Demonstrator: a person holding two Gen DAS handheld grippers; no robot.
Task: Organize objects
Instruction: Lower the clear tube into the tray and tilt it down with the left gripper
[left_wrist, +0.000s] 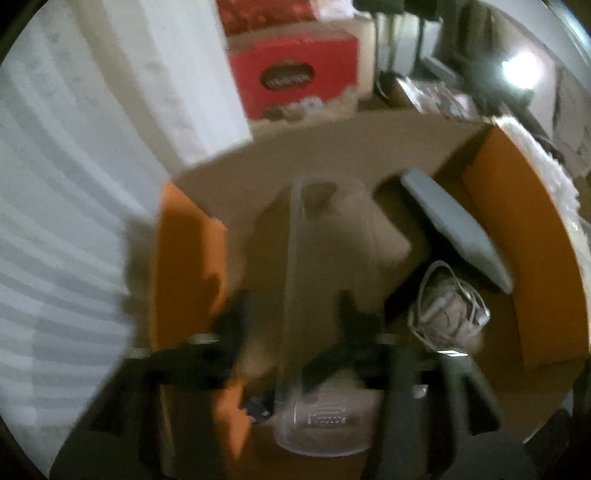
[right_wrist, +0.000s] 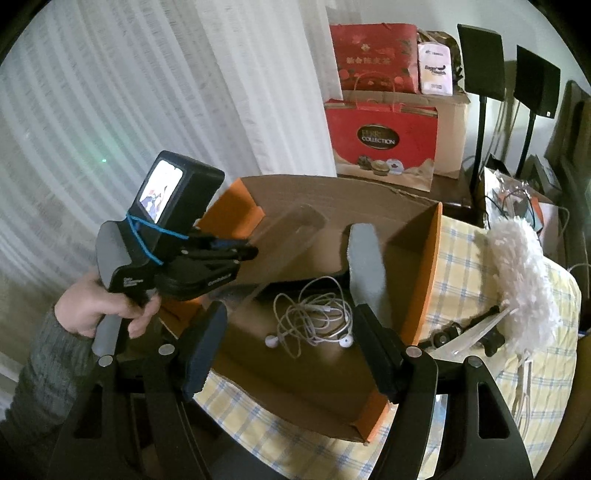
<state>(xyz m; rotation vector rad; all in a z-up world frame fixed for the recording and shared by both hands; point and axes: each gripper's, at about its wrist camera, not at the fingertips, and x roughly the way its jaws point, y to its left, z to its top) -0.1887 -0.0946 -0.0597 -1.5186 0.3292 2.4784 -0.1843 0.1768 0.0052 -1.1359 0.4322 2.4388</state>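
Observation:
An open cardboard box with orange flaps (right_wrist: 424, 258) sits on a checked cloth. Inside lie tangled white earphones (right_wrist: 314, 317) and a grey flat pad (right_wrist: 365, 266) leaning on end. My left gripper (right_wrist: 240, 254) hovers over the box's left side and is shut on a clear plastic sheet (right_wrist: 291, 229). In the blurred left wrist view the sheet (left_wrist: 325, 280) runs forward from between the fingers (left_wrist: 236, 325), with the pad (left_wrist: 454, 229) and earphones (left_wrist: 447, 306) to the right. My right gripper (right_wrist: 288, 347) is open and empty above the box's near edge.
A fluffy white duster (right_wrist: 524, 280) and a black strap (right_wrist: 454, 328) lie on the cloth right of the box. Red gift bags (right_wrist: 380, 140) and a carton stand behind it. White curtains hang at the left. Black stands and cables crowd the far right.

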